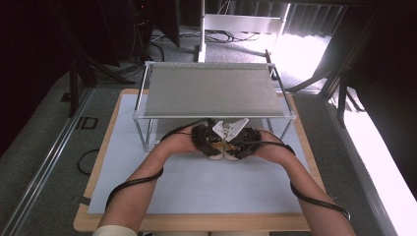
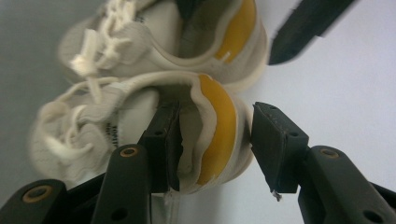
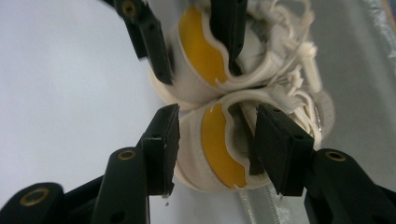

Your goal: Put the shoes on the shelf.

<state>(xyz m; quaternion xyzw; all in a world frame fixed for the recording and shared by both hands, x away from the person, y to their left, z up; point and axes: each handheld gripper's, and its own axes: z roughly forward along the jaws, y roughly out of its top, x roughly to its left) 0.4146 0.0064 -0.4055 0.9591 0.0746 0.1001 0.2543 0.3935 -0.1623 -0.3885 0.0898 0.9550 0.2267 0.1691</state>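
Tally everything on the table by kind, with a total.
White shoes with yellow heel lining: 2 (left shoe, right shoe)
Metal rack: 1
White mat: 1
Handheld grippers: 2 (left gripper, right gripper)
Total: 6

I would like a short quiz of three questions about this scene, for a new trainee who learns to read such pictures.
1. True or false: the two small white sneakers with yellow heel patches lie side by side on the white table sheet.
2. What stands behind the sneakers? A) the metal-framed rack with a grey shelf B) a red bucket C) a glass bottle
3. Fill in: the heel of the nearer sneaker sits between the jaws of the left tongs, and its heel patch is coloured ____.

Key: 1 true; 2 A; 3 yellow.
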